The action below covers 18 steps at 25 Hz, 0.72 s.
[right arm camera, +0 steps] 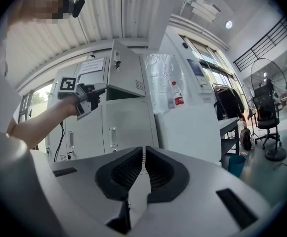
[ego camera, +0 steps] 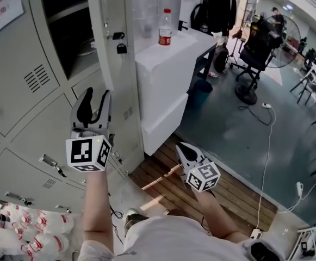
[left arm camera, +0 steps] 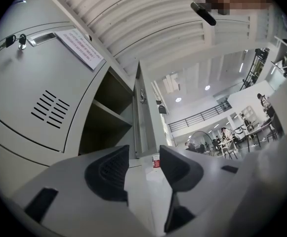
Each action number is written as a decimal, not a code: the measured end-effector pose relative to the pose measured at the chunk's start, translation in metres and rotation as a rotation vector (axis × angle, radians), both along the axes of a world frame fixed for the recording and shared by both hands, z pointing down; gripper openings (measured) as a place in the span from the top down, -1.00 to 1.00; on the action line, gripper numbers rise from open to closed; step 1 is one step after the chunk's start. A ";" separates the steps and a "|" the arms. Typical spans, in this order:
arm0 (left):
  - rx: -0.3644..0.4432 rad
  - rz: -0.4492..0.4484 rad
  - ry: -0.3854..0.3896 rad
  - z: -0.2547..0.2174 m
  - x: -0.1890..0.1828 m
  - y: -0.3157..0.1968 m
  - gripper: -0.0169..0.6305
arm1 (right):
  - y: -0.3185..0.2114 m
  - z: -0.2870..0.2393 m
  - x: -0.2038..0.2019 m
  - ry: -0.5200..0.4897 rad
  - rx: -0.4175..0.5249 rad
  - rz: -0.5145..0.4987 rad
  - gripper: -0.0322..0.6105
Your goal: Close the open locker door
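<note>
The grey locker door (ego camera: 119,75) stands swung out from the open compartment (ego camera: 65,15), with a padlock (ego camera: 121,48) hanging on it. My left gripper (ego camera: 97,97) is raised close to the door's free edge; its jaws are open with nothing between them, and I cannot tell whether they touch the door. In the left gripper view the door's edge (left arm camera: 142,107) and the dark shelf space (left arm camera: 103,117) lie just beyond the left gripper (left arm camera: 144,167). My right gripper (ego camera: 180,148) hangs lower to the right, shut and empty. The right gripper view shows the right gripper (right arm camera: 143,169), the door (right arm camera: 128,68) and the left gripper (right arm camera: 91,95).
Closed lockers (ego camera: 16,91) fill the left. A white cabinet (ego camera: 163,75) with a red-labelled bottle (ego camera: 165,29) stands right of the door. Below lies a wooden platform (ego camera: 168,178). Packed bottles (ego camera: 32,232) sit at lower left. An office chair (ego camera: 255,53), a fan (ego camera: 280,37) and a floor cable (ego camera: 266,145) are farther right.
</note>
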<state>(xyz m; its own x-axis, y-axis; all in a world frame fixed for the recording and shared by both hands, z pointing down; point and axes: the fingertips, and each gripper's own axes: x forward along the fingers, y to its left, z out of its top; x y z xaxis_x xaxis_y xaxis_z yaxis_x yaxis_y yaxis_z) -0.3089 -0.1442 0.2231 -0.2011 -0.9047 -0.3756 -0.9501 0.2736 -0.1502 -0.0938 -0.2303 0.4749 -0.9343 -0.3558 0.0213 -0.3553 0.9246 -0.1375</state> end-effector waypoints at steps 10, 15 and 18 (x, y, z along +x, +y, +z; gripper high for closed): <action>-0.005 -0.037 0.026 0.005 -0.045 0.017 0.43 | 0.012 0.009 -0.026 0.023 -0.021 0.001 0.81; -0.008 -0.058 0.030 0.002 -0.067 0.025 0.45 | 0.017 0.010 -0.043 0.028 -0.026 -0.003 0.81; -0.005 -0.059 0.038 0.001 -0.077 0.030 0.45 | 0.021 0.010 -0.054 0.030 -0.026 -0.010 0.81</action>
